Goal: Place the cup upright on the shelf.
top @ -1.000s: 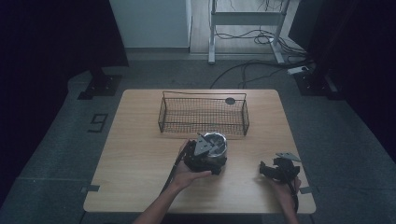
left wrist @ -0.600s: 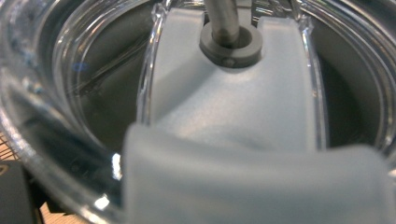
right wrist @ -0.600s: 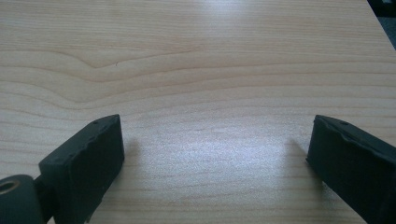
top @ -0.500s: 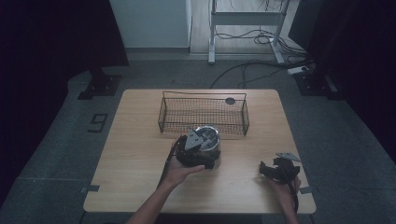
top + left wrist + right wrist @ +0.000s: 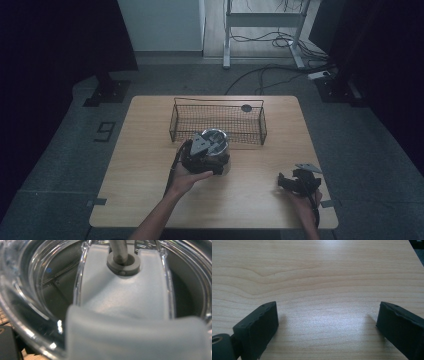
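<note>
Resting on pale wood table [image 5: 150,165], right gripper [image 5: 298,182] gaping wide; left gripper [image 5: 202,155] clamped on clear container [image 5: 216,142] just before wire basket [image 5: 220,120]; dark floor around.

Floor mark [image 5: 105,131] reading "9", left of table [image 5: 150,150]

Bench [image 5: 150,200] centre of scene. Wire basket [image 5: 218,121] on bench, far side, middle. Small round disc [image 5: 246,108] at basket's far right rim; whether in or behind basket cannot be told. Clear lidded container [image 5: 216,142] just near of basket, at basket's left half, held at left gripper [image 5: 202,155]. Right gripper [image 5: 298,182] at near right corner of bench, well apart from container. Desk frame [image 5: 260,20] and cables [image 5: 280,70] on floor beyond far edge.
</note>
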Motion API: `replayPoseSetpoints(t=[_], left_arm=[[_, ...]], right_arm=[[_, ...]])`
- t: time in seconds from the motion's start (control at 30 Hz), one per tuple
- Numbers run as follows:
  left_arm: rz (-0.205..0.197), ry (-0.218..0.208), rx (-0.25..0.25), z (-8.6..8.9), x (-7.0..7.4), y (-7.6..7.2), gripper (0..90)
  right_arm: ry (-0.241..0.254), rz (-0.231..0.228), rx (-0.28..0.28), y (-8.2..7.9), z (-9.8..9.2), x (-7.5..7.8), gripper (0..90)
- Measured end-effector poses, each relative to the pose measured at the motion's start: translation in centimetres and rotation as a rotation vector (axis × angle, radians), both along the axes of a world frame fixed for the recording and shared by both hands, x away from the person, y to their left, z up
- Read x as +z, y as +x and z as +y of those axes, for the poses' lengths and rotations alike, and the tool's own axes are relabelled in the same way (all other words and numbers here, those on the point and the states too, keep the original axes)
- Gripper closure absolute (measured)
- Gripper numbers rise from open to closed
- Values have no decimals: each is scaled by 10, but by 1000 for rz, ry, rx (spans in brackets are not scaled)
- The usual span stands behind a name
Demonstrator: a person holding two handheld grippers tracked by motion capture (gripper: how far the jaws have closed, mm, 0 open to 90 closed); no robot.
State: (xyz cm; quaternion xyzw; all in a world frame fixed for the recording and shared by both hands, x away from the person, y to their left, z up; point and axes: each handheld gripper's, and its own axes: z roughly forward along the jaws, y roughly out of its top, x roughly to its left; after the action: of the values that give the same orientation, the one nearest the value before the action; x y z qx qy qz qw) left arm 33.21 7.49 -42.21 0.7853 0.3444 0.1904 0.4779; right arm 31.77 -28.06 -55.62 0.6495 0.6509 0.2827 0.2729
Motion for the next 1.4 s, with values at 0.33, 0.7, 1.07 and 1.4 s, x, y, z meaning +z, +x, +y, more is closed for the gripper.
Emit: replayPoseSetpoints(t=[0.33, 0.7, 1.07, 1.4], left_arm=[[-4, 0, 7, 4, 3, 3, 40], [-13, 6, 5, 5, 11, 8, 40], [1, -3, 12, 6, 16, 15, 40], [2, -7, 20, 6, 24, 22, 40]], right_arm=[[0, 0, 0, 0, 0, 0, 36], [0, 0, 0, 0, 0, 0, 36], [0, 2, 1, 0, 0, 0, 36], [0, 2, 1, 0, 0, 0, 36]])
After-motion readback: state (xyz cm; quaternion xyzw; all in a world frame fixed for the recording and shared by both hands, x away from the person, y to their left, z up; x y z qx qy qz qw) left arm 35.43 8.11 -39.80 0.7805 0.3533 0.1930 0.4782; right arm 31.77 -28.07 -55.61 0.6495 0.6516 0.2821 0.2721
